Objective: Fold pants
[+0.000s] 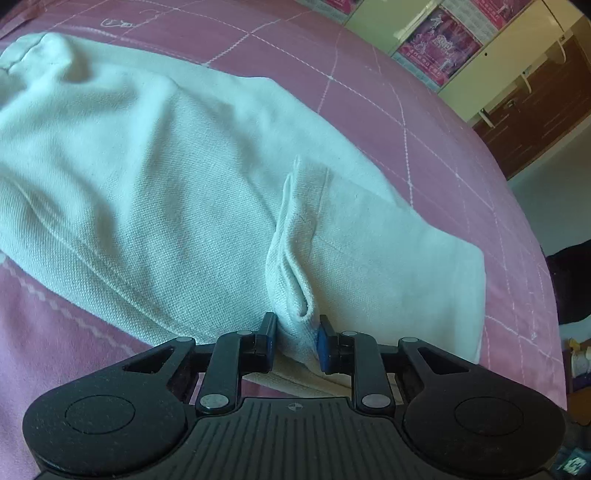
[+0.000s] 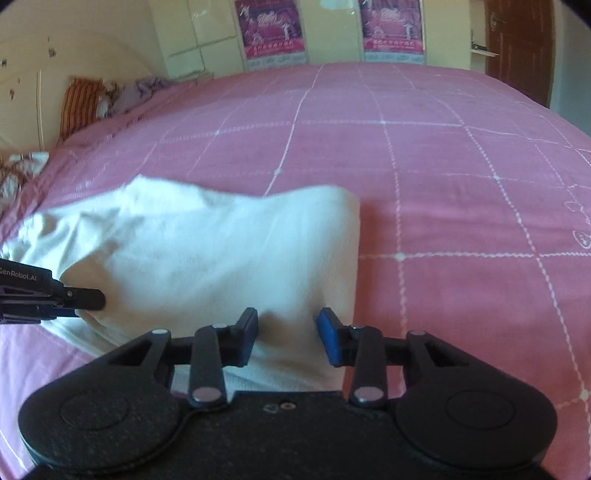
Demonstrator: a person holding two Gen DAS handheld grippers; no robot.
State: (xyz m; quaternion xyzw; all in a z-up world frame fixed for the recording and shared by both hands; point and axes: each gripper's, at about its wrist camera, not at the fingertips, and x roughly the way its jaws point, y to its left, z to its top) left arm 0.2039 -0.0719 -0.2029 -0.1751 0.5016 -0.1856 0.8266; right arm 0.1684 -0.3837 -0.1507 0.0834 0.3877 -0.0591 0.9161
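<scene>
The white pants [image 1: 155,177] lie on the pink bed [image 1: 424,122]. In the left wrist view my left gripper [image 1: 295,338] is shut on a bunched fold of the pants' near edge, with cloth squeezed between the blue pads [image 1: 321,343]. In the right wrist view the pants [image 2: 207,251] lie folded ahead, and my right gripper [image 2: 288,334] has its jaws apart astride the near edge of the cloth. The left gripper [image 2: 79,299] shows at the left edge there, holding the pants' left side.
The pink bedsheet [image 2: 443,166] with white grid lines stretches far and right. Striped pillows [image 2: 79,103] and loose clothes lie at the far left corner. Yellow cabinets with posters [image 2: 271,33] and a brown door [image 2: 517,48] stand behind the bed.
</scene>
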